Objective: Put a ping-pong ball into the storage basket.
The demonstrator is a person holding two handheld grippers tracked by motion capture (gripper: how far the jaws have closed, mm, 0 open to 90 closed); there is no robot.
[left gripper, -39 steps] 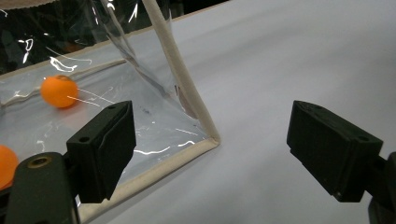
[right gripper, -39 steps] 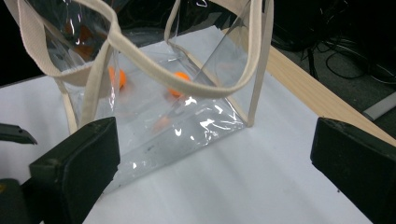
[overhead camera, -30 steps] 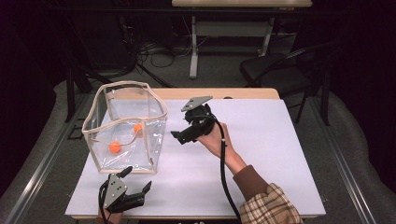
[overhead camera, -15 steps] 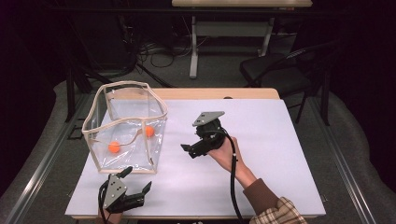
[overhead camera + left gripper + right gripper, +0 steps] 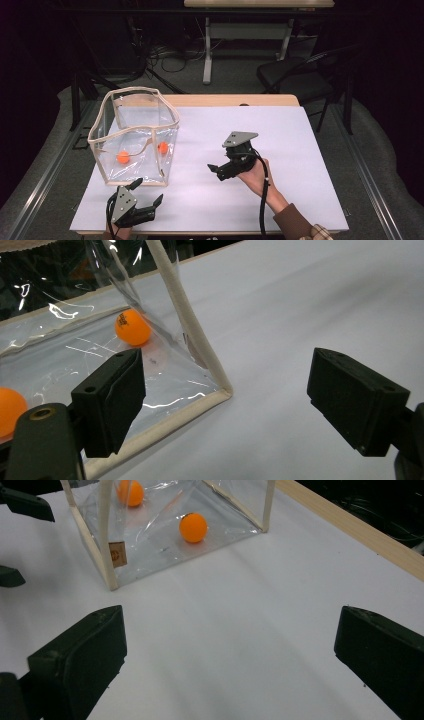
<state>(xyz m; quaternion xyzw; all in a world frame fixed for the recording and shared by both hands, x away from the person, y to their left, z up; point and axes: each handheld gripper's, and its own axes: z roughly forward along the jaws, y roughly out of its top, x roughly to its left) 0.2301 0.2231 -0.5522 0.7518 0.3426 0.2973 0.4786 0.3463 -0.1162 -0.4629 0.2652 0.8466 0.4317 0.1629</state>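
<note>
since the earlier frame we have drawn our right gripper (image 5: 216, 171) back from the clear bag (image 5: 134, 135) toward mid-bench, jaws wide apart and empty, pointing left at the bag. the bag stands upright at the upper left of the bench (image 5: 300, 150), mouth up, two orange balls (image 5: 123, 157) on its floor. our left gripper (image 5: 148, 192) rests at the lower left, jaws open, just below the bag's near edge; open bench lies to the right.
</note>
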